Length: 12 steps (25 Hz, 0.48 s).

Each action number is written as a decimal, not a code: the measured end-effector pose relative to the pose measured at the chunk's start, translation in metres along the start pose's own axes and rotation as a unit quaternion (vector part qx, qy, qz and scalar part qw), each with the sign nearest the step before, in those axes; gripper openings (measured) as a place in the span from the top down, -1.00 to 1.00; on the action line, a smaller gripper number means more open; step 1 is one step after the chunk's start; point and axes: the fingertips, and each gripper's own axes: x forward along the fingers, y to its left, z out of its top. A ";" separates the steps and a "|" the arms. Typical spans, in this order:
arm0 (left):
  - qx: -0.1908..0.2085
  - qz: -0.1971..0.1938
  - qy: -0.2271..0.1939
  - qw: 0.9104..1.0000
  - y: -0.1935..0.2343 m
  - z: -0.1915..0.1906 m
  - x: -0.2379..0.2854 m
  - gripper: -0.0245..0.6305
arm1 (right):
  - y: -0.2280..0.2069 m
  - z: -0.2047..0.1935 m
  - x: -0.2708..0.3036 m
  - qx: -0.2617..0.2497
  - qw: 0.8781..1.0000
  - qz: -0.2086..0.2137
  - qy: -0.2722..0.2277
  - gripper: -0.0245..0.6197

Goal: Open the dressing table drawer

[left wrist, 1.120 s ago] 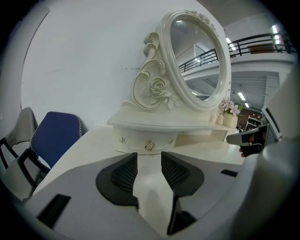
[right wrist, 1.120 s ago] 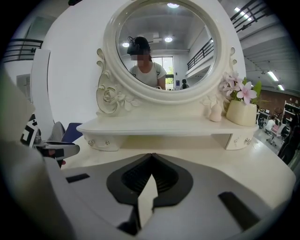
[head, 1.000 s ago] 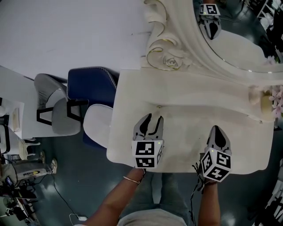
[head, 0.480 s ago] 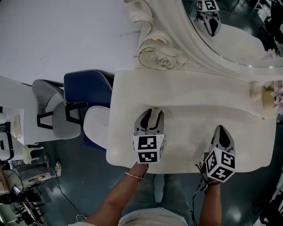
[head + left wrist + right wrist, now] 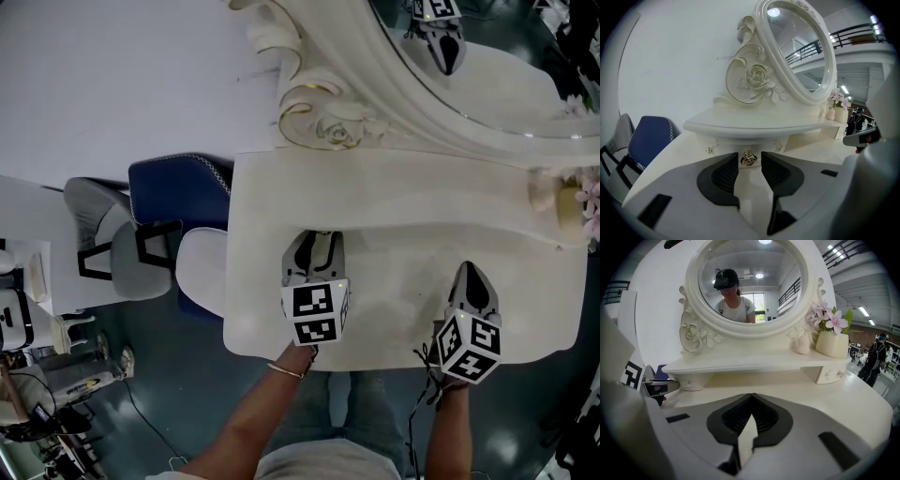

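Observation:
The cream dressing table (image 5: 394, 281) has a small left-hand drawer (image 5: 726, 146) under its raised shelf, with a gold knob (image 5: 749, 159) on the front. My left gripper (image 5: 749, 157) (image 5: 322, 236) is open at that drawer. Its two dark pads stand on either side of the knob, which shows in the gap, apart from both. My right gripper (image 5: 466, 268) (image 5: 752, 395) hovers over the tabletop near the front right edge. It is shut with nothing in it. The left gripper's marker cube (image 5: 635, 373) shows at the left of the right gripper view.
An oval mirror (image 5: 487, 66) in a carved frame stands behind the shelf. A vase of pink flowers (image 5: 832, 341) and a second small drawer (image 5: 829, 374) are at the shelf's right end. A blue chair (image 5: 178, 192) and a grey chair (image 5: 103, 234) stand left of the table.
My left gripper has moved forward to the shelf drawer, so its jaws now flank the knob. The right gripper has barely moved. The head view has shifted a little.

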 end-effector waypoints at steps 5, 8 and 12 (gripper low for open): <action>-0.002 0.006 0.006 1.000 0.000 0.000 0.003 0.44 | 0.001 0.001 0.004 0.000 1.000 0.001 0.002 0.90; -0.002 0.013 0.008 1.000 0.001 0.000 0.003 0.47 | 0.001 0.001 0.005 -0.001 1.000 0.003 0.004 0.90; 0.000 0.028 0.012 1.000 0.001 0.000 0.003 0.57 | 0.000 0.001 0.007 0.000 1.000 0.004 0.006 0.90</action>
